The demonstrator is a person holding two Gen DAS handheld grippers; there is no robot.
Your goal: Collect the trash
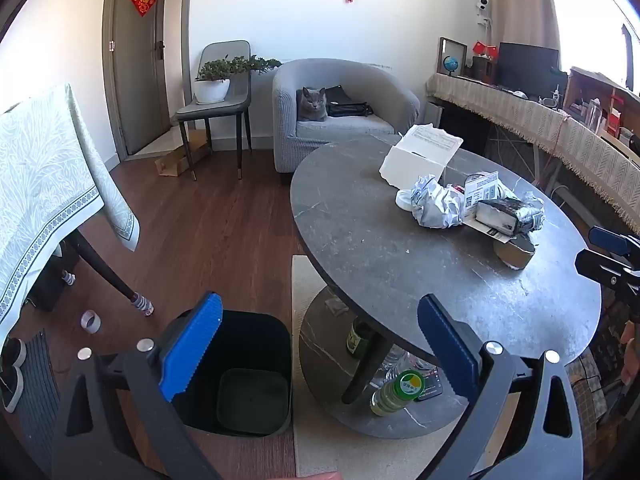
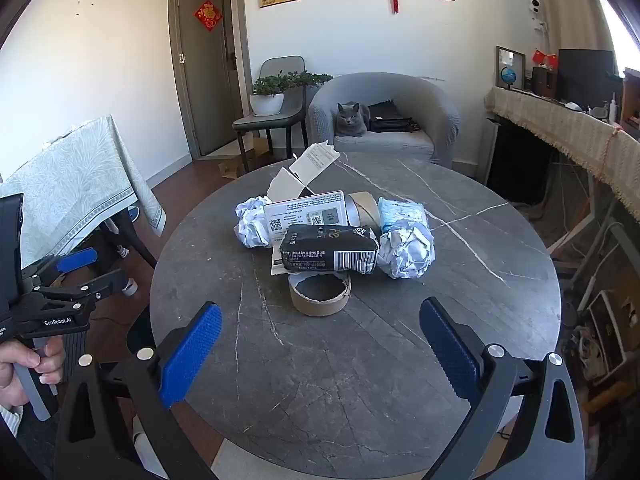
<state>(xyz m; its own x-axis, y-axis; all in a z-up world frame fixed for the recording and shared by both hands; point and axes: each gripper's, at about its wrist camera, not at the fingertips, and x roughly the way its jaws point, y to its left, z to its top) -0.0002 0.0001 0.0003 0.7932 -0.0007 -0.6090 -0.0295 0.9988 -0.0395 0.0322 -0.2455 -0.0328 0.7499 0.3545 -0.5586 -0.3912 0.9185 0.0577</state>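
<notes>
The left gripper [image 1: 320, 344] is wide open with nothing in it, low in the frame above the black bin [image 1: 240, 376] on the floor. The right gripper [image 2: 320, 344] is wide open too, over the round grey counter [image 2: 360, 380]. The trash sits mid-frame there: a cardboard ring [image 2: 320, 294], a black packet [image 2: 329, 254] and paper balls [image 2: 406, 252].

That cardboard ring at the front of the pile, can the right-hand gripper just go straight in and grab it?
Probably yes. The right gripper is open, and only bare table lies between it and the cardboard ring, the nearest piece of the pile.
</notes>
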